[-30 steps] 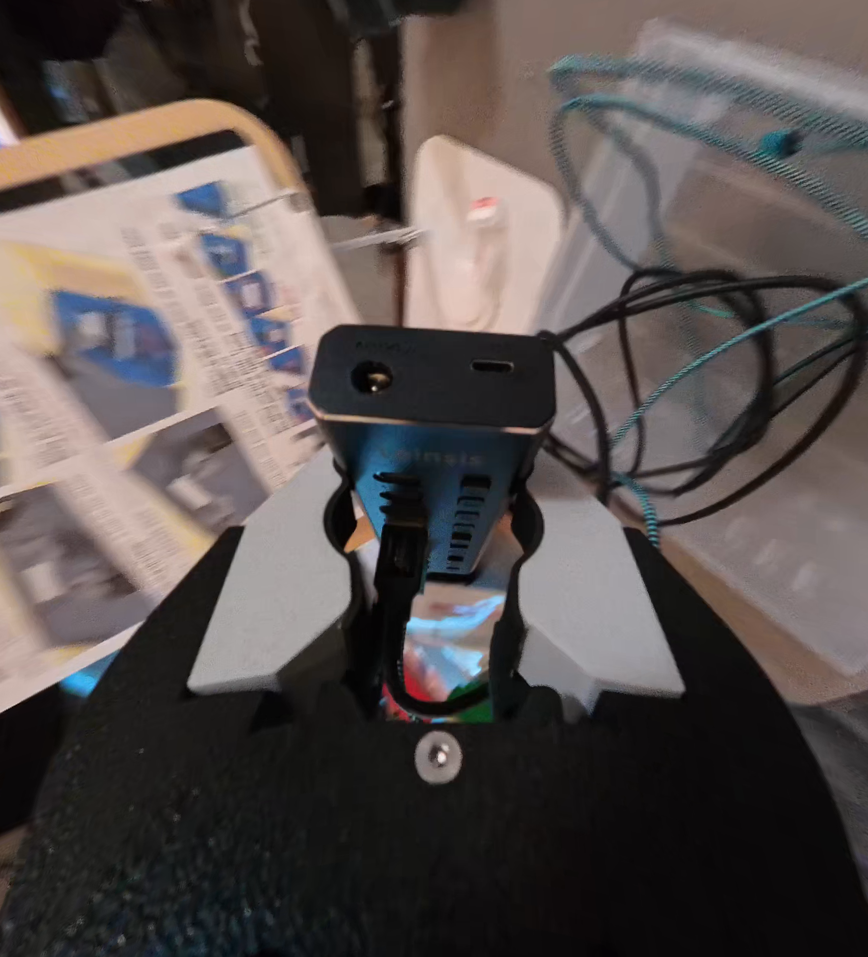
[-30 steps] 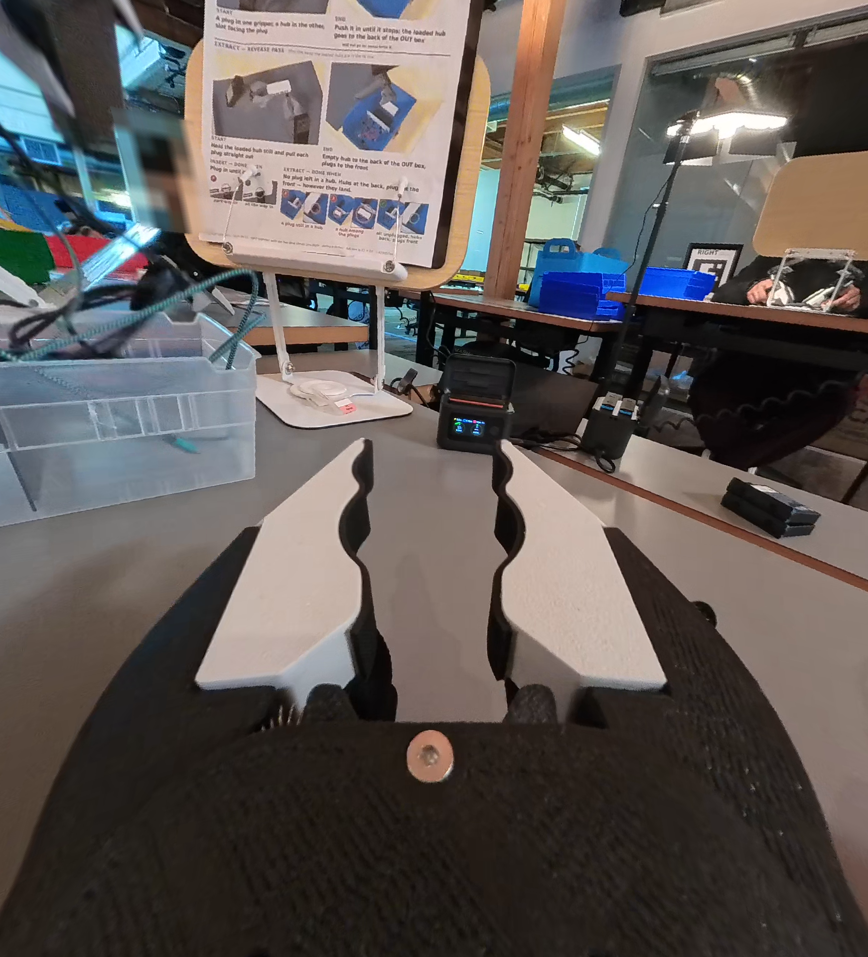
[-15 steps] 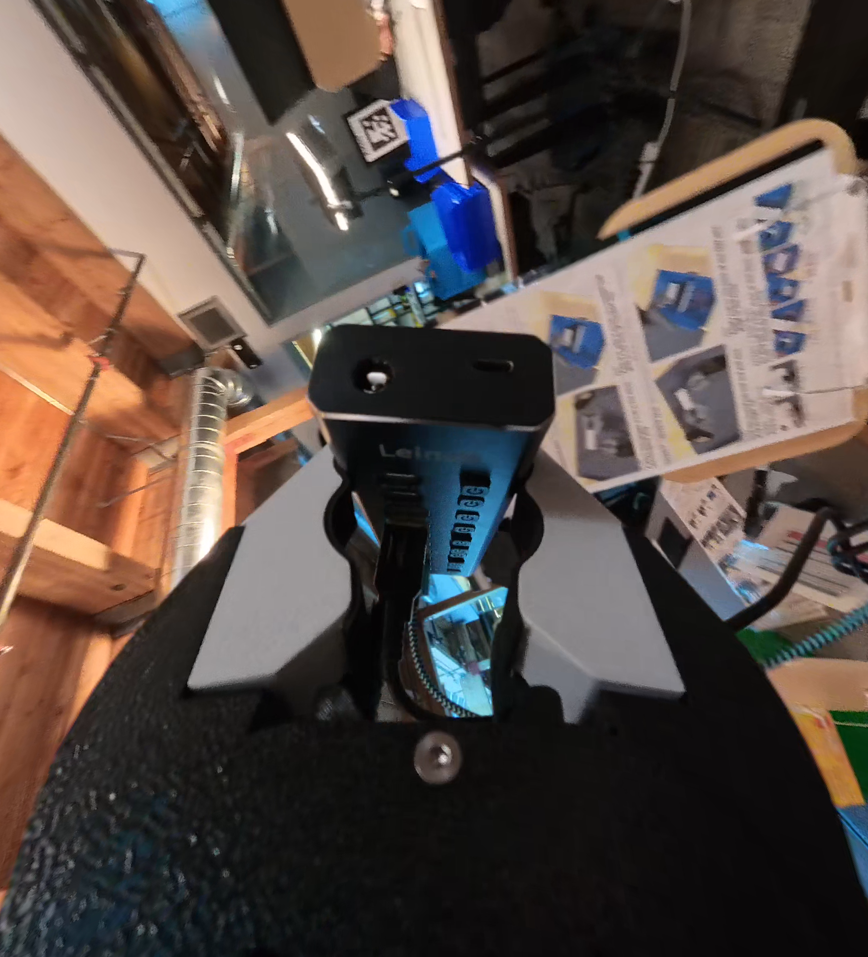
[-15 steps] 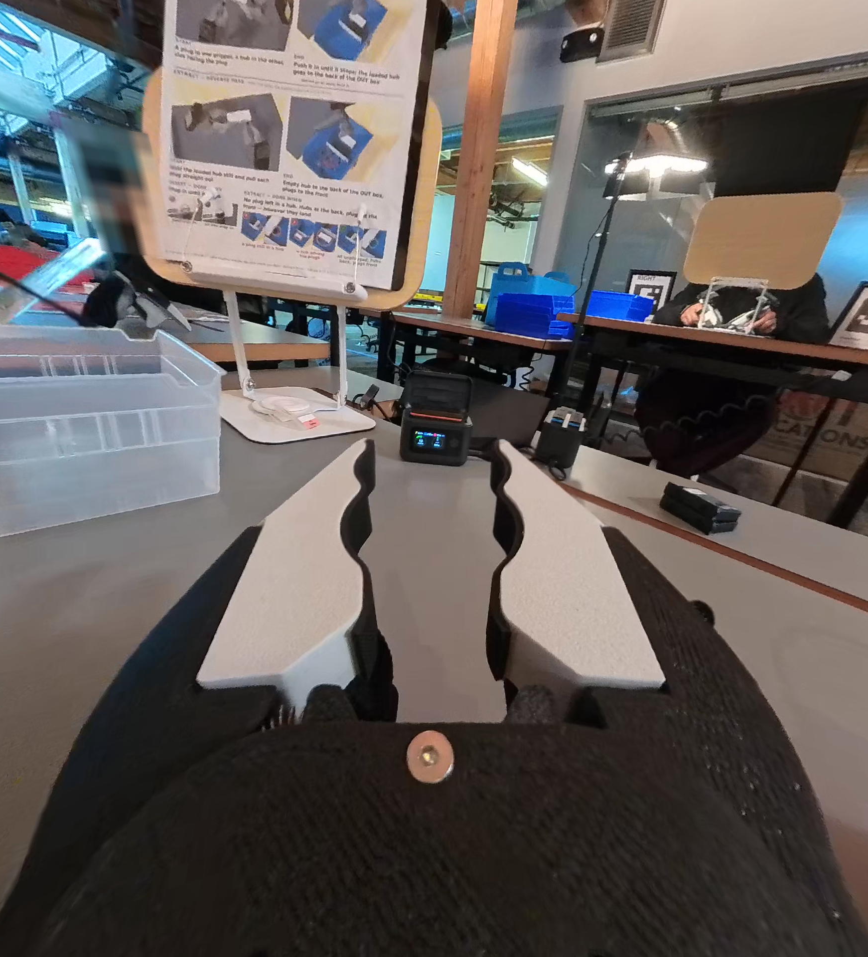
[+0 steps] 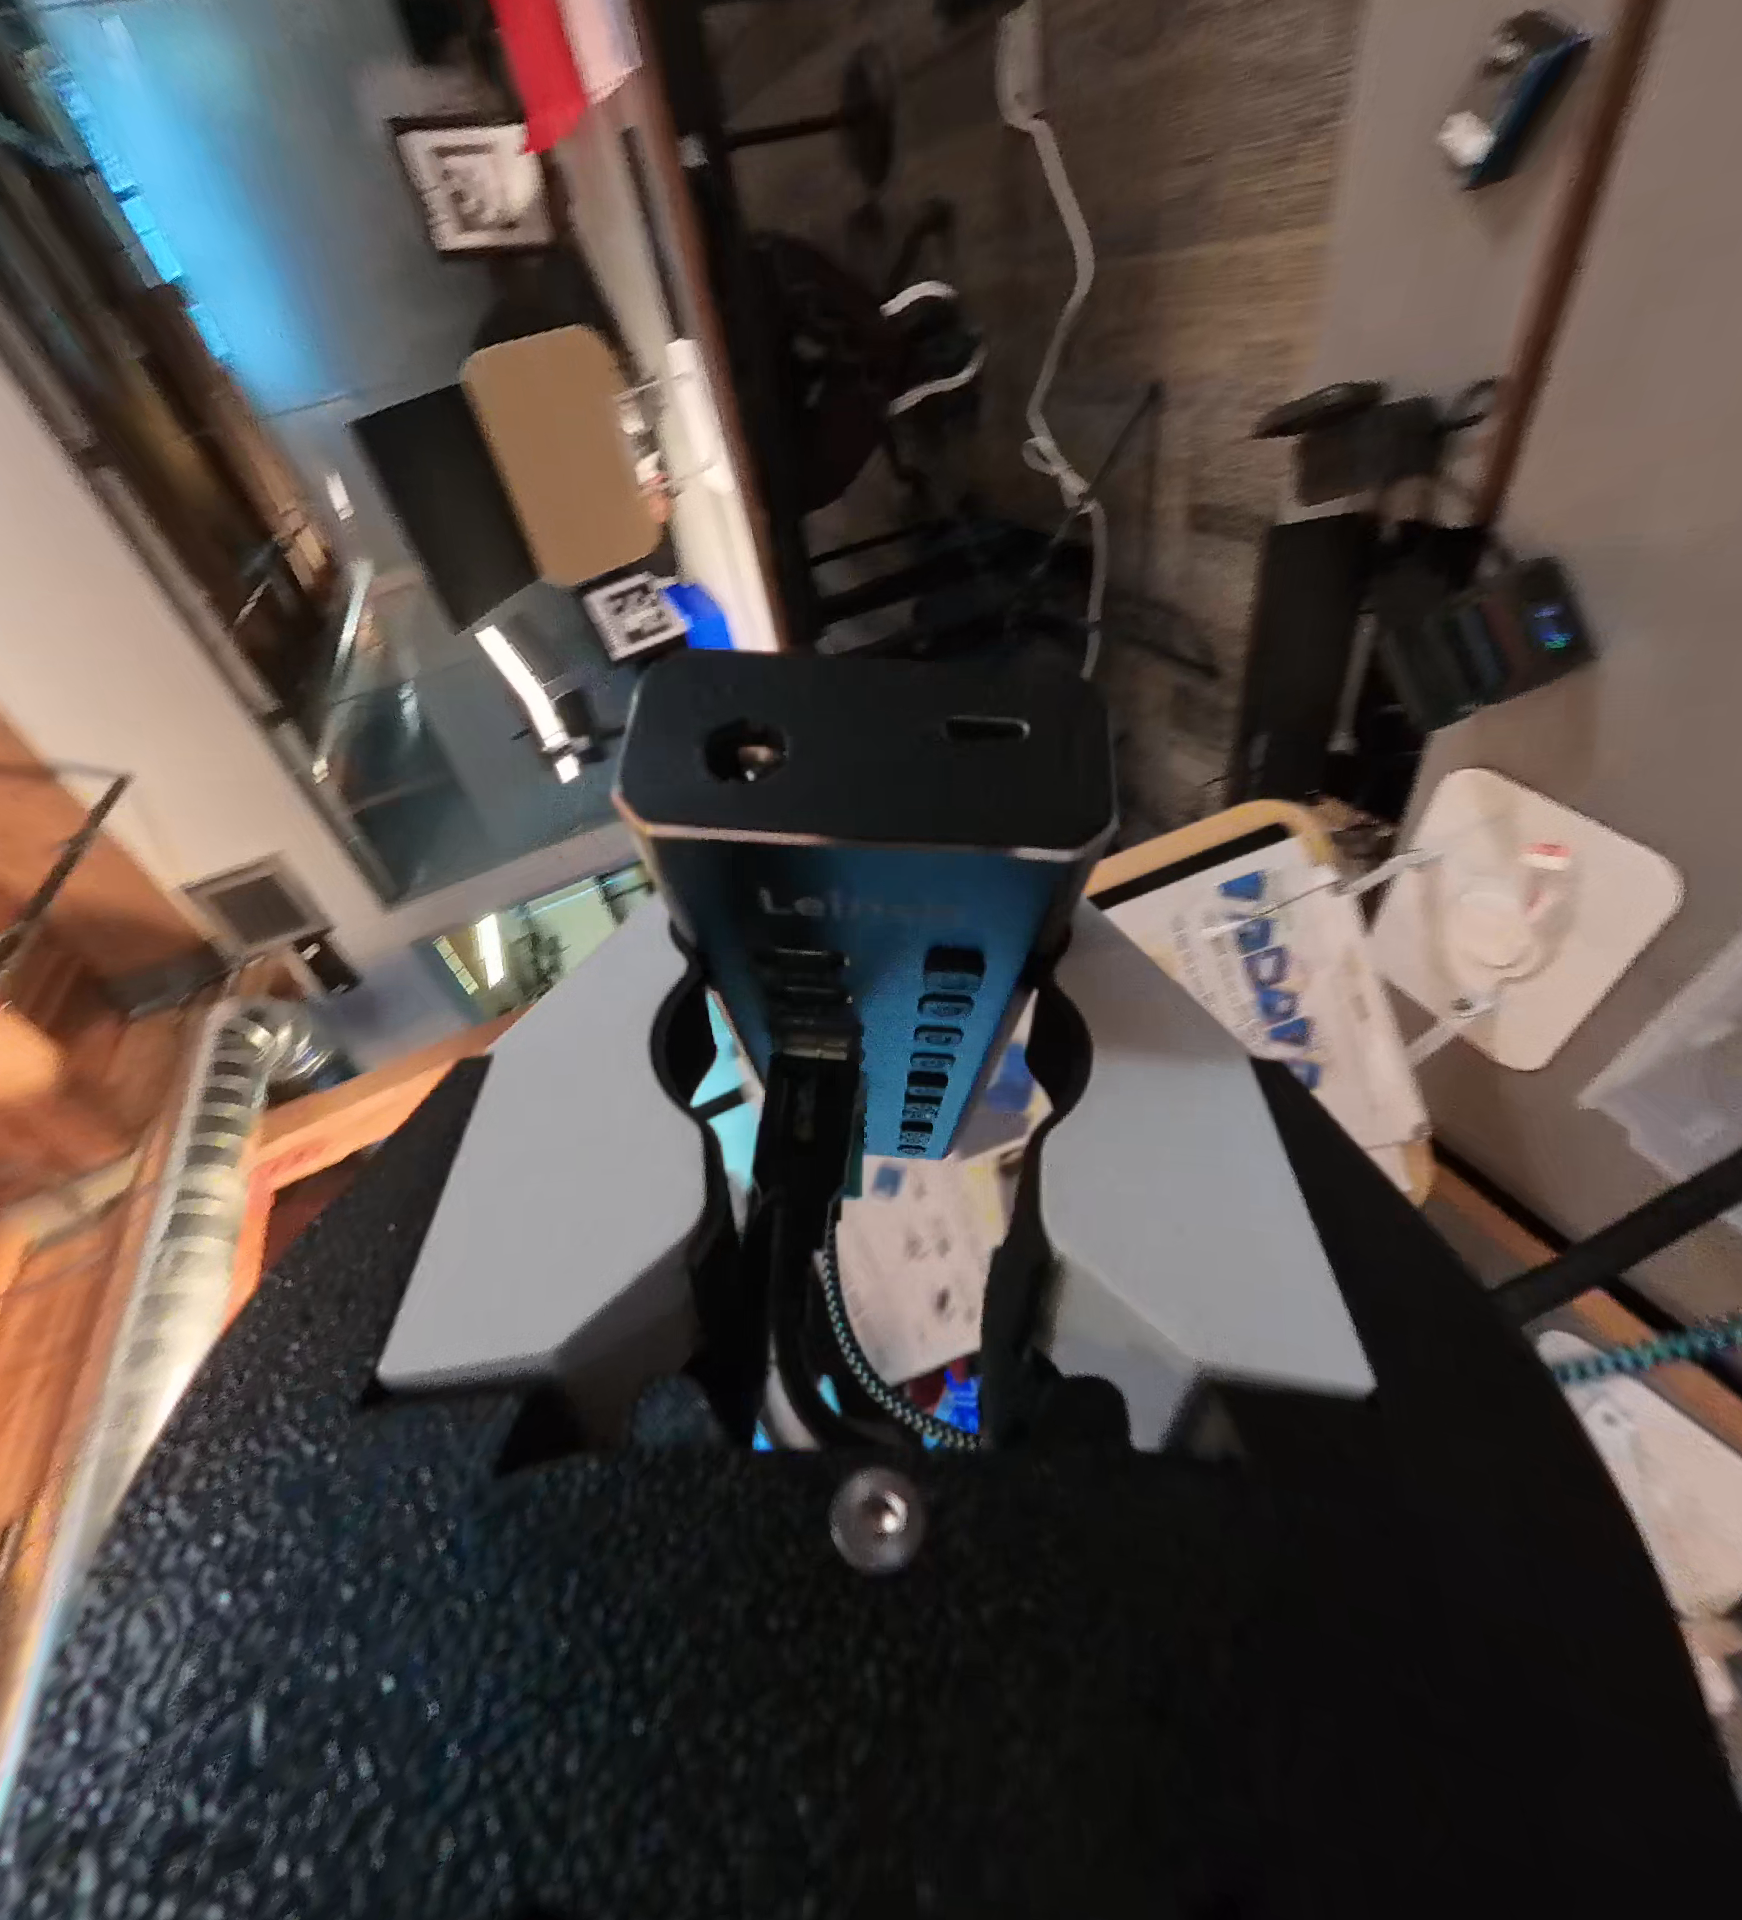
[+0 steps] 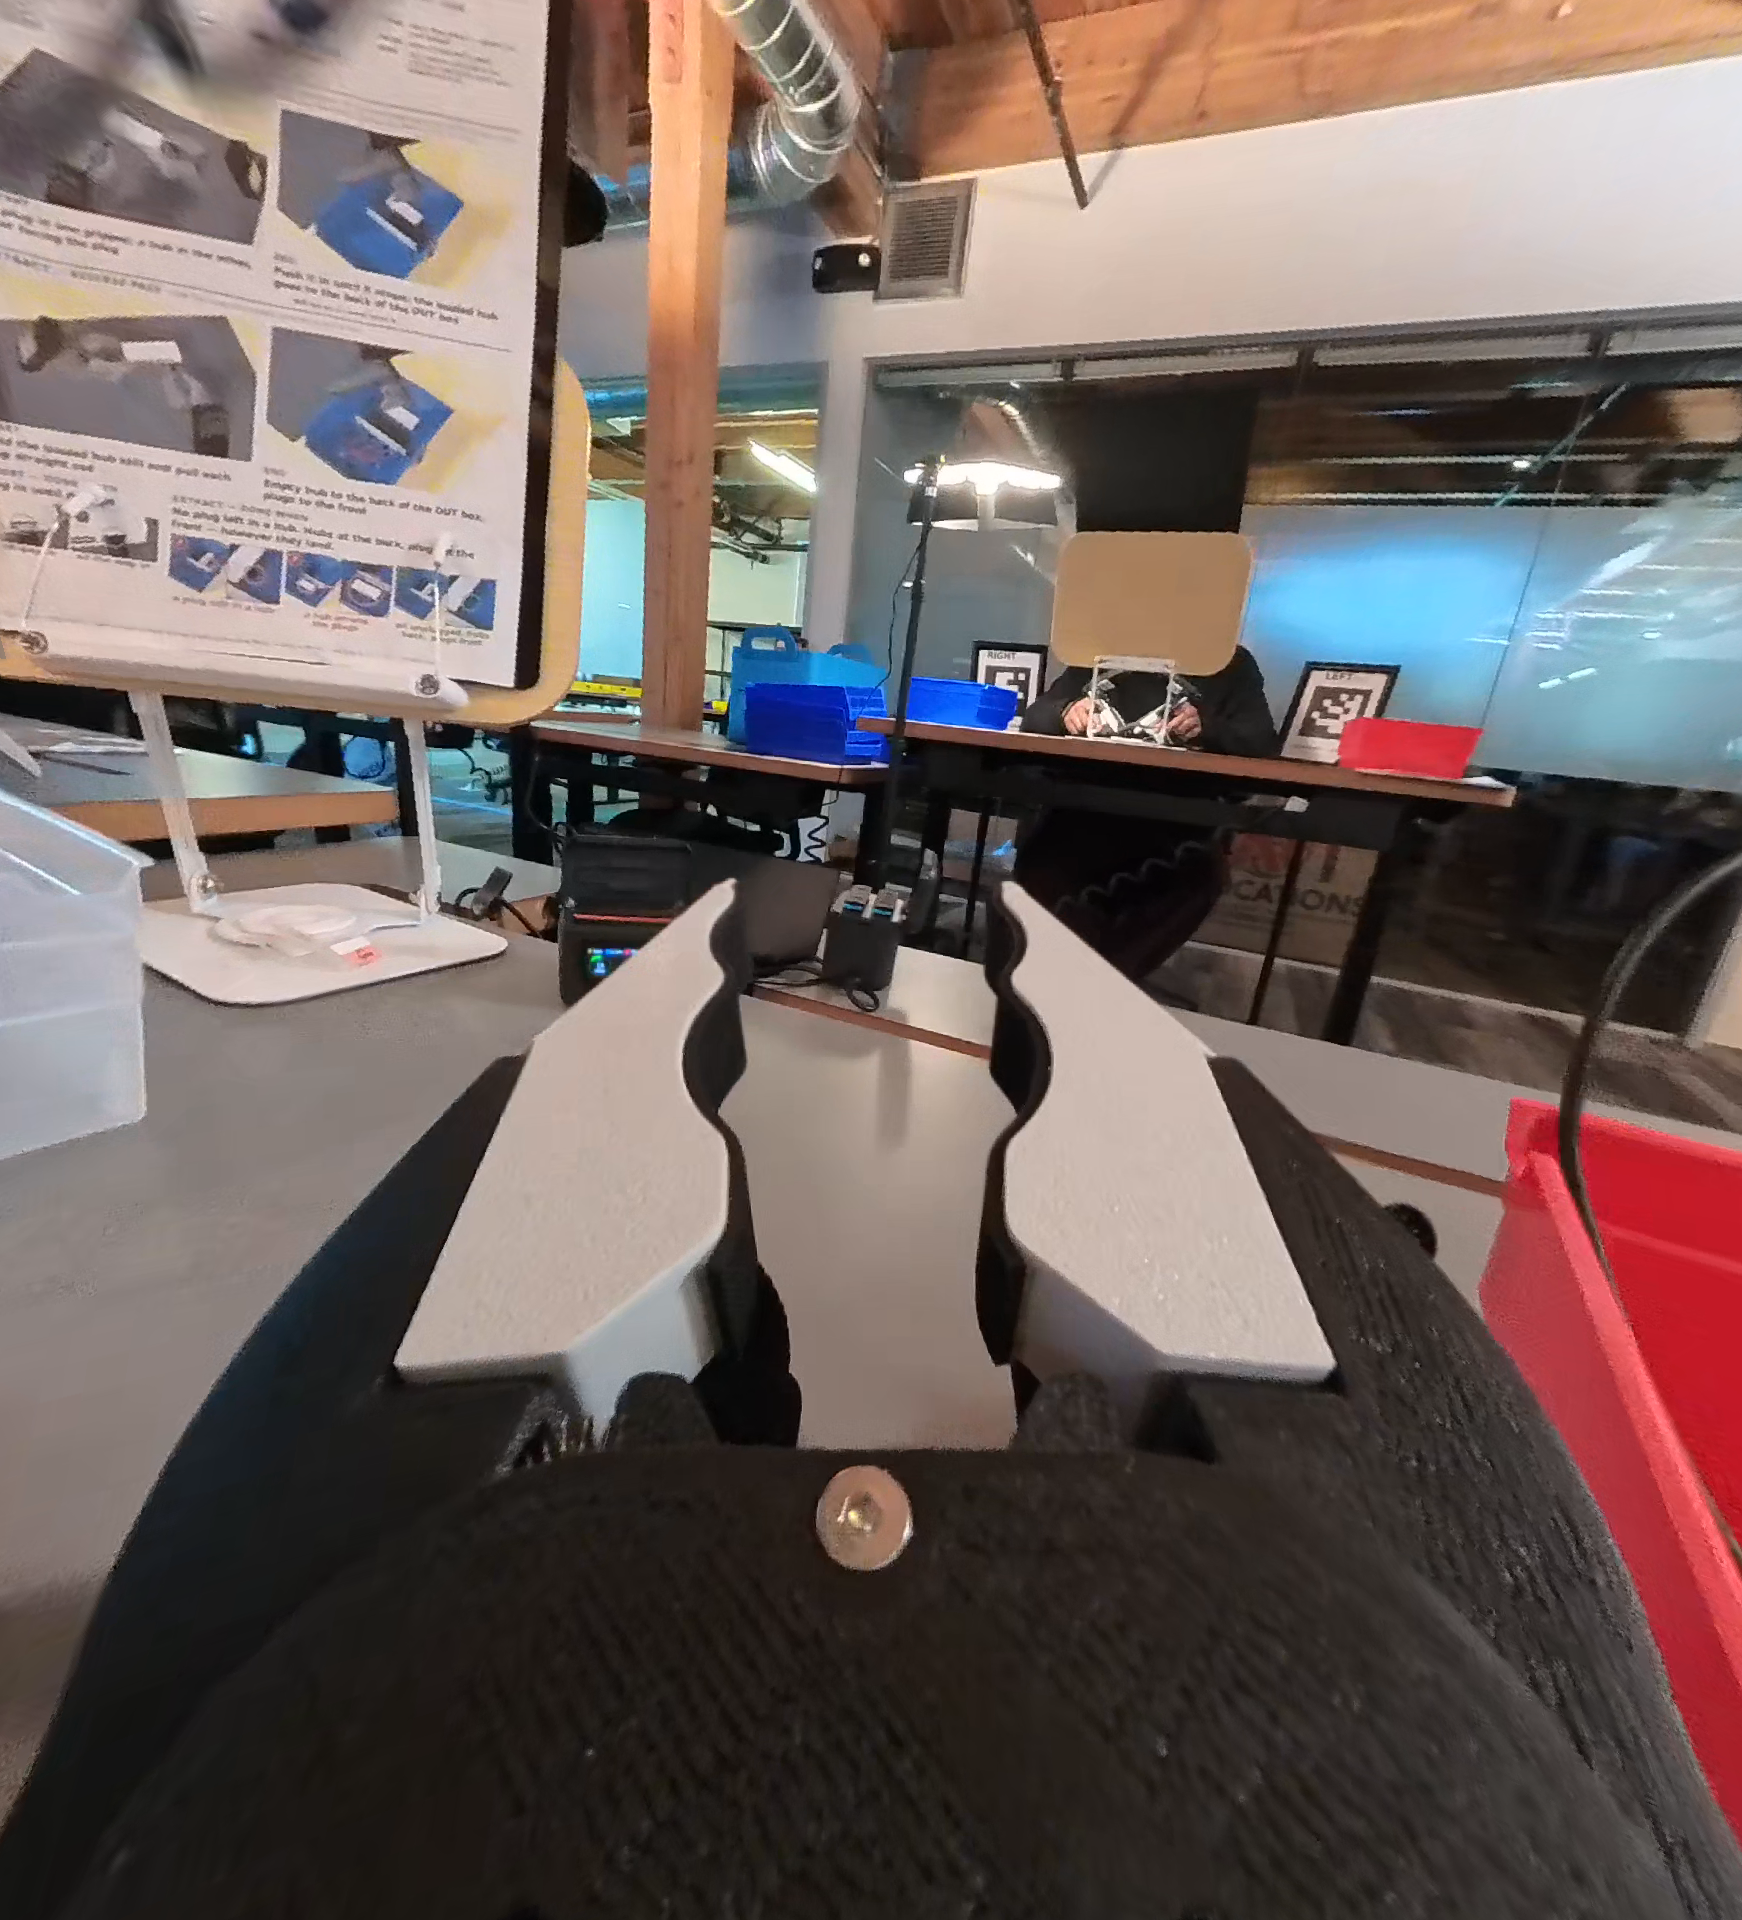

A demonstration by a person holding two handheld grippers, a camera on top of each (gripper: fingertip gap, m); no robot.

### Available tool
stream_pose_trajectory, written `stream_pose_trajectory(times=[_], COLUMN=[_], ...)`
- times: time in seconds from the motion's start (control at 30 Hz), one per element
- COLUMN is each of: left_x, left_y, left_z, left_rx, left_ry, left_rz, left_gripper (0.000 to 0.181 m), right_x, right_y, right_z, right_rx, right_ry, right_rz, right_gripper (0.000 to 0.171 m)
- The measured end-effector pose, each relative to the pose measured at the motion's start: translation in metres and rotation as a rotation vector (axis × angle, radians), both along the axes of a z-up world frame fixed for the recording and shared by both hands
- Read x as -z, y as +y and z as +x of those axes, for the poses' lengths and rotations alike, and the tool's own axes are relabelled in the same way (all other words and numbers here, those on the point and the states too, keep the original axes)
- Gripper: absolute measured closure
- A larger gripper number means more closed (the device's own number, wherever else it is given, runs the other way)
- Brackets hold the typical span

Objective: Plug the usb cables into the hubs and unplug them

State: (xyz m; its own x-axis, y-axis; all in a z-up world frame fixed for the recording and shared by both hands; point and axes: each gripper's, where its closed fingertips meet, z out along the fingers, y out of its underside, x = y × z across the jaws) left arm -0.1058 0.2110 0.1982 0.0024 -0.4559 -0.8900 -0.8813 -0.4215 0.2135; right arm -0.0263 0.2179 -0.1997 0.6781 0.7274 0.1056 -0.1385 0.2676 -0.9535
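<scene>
Your largest landmark is the grey table [image 6: 223,1195], with the clear plastic bin [image 6: 15,997] at nine o'clock of the right gripper [image 6: 862,935] and the red bin [image 6: 1677,1403] at three o'clock, a black cable [image 6: 1615,997] arcing out of it. That gripper's tongs are spread and hold nothing.

At eleven o'clock stands the instruction sheet [image 6: 254,312] on its white stand [image 6: 316,940]. It carries printed text and photos, which I leave unread.

Your left gripper [image 5: 872,997] is pinching the USB hub [image 5: 867,831] by its long sides, raised in the air with the end face at twelve o'clock. The hub looks like a rigid metal-cased block, light enough for one gripper, and probably slick on its smooth flanks, so keep the squeeze firm and square. A brand mark sits on its top face, partly blurred.

A black plug [image 5: 810,1101] sits in the port row at the hub's six o'clock end, with a braided teal cable [image 5: 846,1309] trailing below. Take the plug by its stiff moulded body, not the limp cable, and pull straight along the port axis; I judge a sideways tug could strain the socket.
</scene>
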Motion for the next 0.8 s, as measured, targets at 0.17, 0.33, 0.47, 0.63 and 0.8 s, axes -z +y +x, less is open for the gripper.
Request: stream_pose_trajectory(times=[0.17, 0.33, 0.47, 0.63, 0.8], left_x=[0.139, 0.266, 0.354, 0.457, 0.532], left_y=[0.015, -0.012, -0.034, -0.060, -0.084], left_z=[-0.045, -0.061, -0.025, 0.016, 0.039], left_rx=[0.008, 0.092, 0.284, 0.440, 0.481], left_ry=[-0.143, -0.173, -0.105, -0.044, -0.130], left_rz=[-0.116, -0.168, -0.186, -0.316, -0.571], left_gripper=[0.123, 0.123, 0.123, 0.123, 0.123], right_x=[0.011, 0.009, 0.001, 0.006, 0.016], right_y=[0.016, 0.022, 0.015, 0.009, 0.007], right_z=[0.009, 0.014, 0.011, -0.001, -0.014], right_rx=[0.046, 0.054, 0.004, -0.050, -0.087], right_ry=[0.009, 0.026, 0.063, 0.032, -0.047], right_rz=[-0.097, -0.142, -0.135, -0.128, -0.118], right_gripper=[0.130, 0.131, 0.131, 0.131, 0.131])
